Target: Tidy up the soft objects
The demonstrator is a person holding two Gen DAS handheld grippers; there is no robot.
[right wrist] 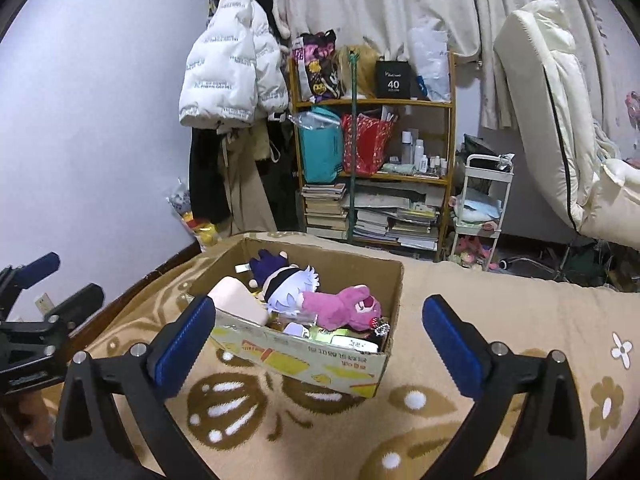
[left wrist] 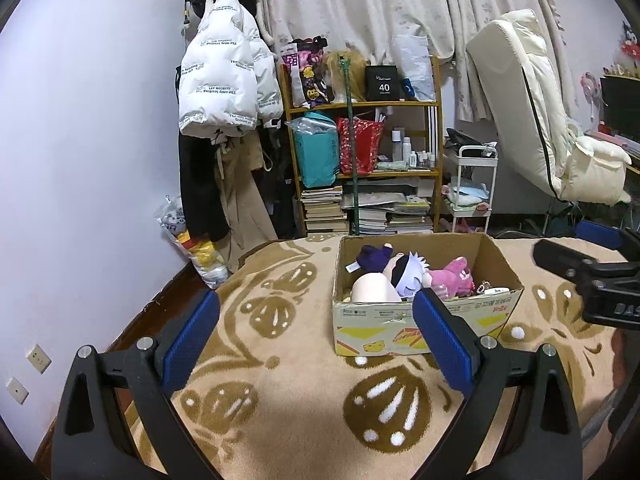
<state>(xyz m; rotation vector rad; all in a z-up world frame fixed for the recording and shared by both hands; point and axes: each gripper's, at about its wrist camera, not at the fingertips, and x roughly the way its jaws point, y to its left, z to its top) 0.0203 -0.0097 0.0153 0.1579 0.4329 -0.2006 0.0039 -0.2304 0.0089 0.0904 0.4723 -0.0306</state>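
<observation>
An open cardboard box (left wrist: 400, 320) (right wrist: 320, 364) stands on a beige patterned blanket. Inside lie a pink plush (left wrist: 452, 276) (right wrist: 344, 306), a doll with pale hair and a dark band (left wrist: 408, 274) (right wrist: 286, 288), a purple plush (left wrist: 372, 258) (right wrist: 266, 264) and a peach cushion (left wrist: 374, 288) (right wrist: 236, 300). My left gripper (left wrist: 316, 340) is open and empty, in front of the box's left side. My right gripper (right wrist: 316, 340) is open and empty, just in front of the box. The right gripper also shows in the left wrist view (left wrist: 592, 276).
A wooden shelf (left wrist: 360, 168) with bags, bottles and stacked books stands behind the bed. A white puffer jacket (left wrist: 224, 76) hangs on a rack at the left. A small white cart (left wrist: 472, 188) and a cream mattress (left wrist: 532, 120) are at the right.
</observation>
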